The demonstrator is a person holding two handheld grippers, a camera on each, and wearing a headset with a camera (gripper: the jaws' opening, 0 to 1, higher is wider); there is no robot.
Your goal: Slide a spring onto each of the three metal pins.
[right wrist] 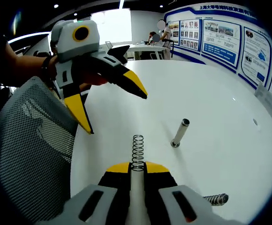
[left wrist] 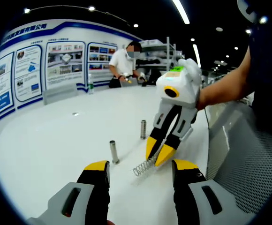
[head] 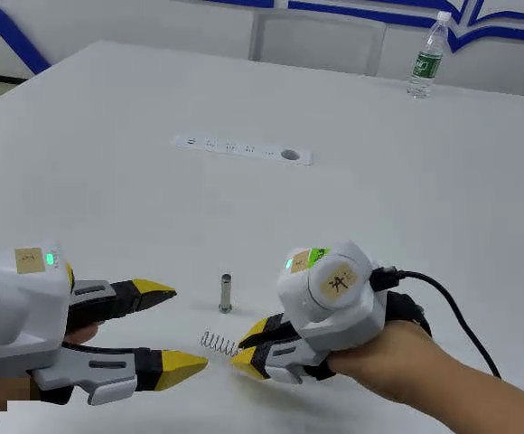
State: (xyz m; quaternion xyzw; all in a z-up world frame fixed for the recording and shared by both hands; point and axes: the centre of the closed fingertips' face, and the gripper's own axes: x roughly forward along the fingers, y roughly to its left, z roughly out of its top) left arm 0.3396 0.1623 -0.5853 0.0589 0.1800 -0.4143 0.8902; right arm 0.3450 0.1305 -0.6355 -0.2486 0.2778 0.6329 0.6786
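A bare metal pin [head: 226,294] stands upright on the white table [head: 352,181], also seen as the nearer pin [left wrist: 113,151] and the pin [right wrist: 179,132]. A second pin [left wrist: 143,129] stands farther back. My right gripper [head: 244,348] [right wrist: 137,166] is shut on one end of a small coil spring [head: 219,344] [right wrist: 137,150], which points towards my left gripper. The right gripper [left wrist: 157,157] holds that spring [left wrist: 143,166] low over the table. My left gripper [head: 179,327] [left wrist: 140,166] [right wrist: 117,112] is open, just apart from the spring's free end. Another spring [right wrist: 216,199] shows at lower right.
A white power strip [head: 241,149] lies mid-table and a water bottle [head: 427,56] stands at the far right. A mesh chair [left wrist: 248,154] [right wrist: 33,140] is beside the table edge. A person [left wrist: 124,63] stands at a distant table.
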